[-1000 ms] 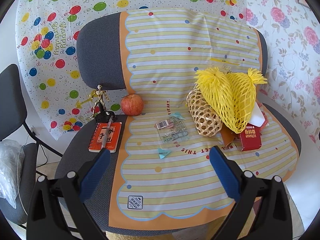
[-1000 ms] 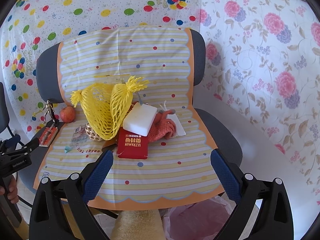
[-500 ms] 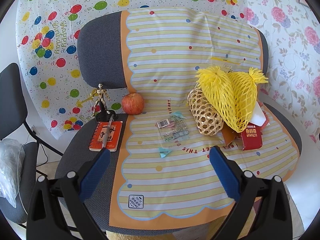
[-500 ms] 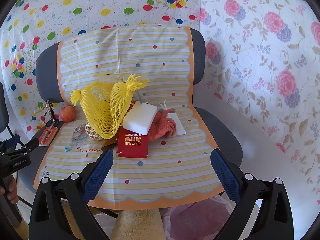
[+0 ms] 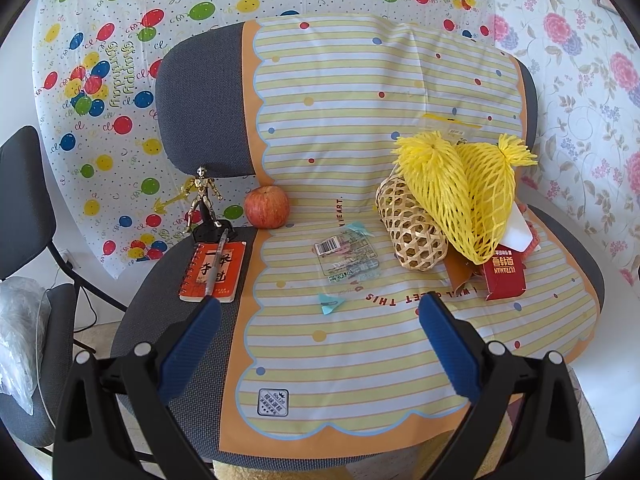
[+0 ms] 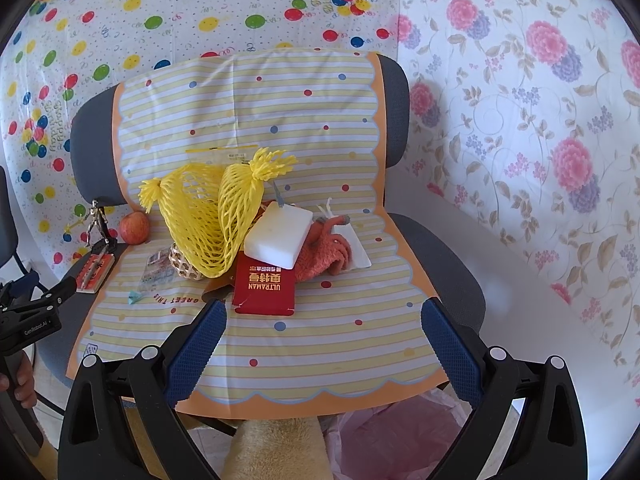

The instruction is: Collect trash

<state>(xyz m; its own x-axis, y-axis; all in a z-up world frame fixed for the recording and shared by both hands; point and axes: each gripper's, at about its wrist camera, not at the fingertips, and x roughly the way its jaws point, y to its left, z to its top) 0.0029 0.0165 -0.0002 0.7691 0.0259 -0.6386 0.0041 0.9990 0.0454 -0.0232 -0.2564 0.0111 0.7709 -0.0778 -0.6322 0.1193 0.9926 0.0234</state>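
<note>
On the striped cloth over the chair seat lie a clear plastic wrapper [image 5: 347, 257], a small blue paper scrap [image 5: 330, 302], two yellow foam nets [image 5: 460, 192] [image 6: 208, 220], a red Ultraman box [image 5: 503, 275] [image 6: 265, 288] and a white foam block [image 6: 279, 239]. My left gripper [image 5: 318, 316] is open and empty, in front of the wrapper and scrap. My right gripper [image 6: 322, 320] is open and empty, just in front of the red box. The left gripper also shows at the left edge of the right wrist view [image 6: 32, 300].
A woven bamboo basket [image 5: 412, 232], an apple [image 5: 266, 206], a gold figurine [image 5: 202, 196], a red notebook with a pen [image 5: 214, 270] and an orange cloth [image 6: 324, 256] sit on the chair. A pink bag [image 6: 384, 436] lies below the seat's front edge. Another chair [image 5: 24, 216] stands left.
Both views have shifted very slightly; the grippers stay open and nothing on the chair has moved.
</note>
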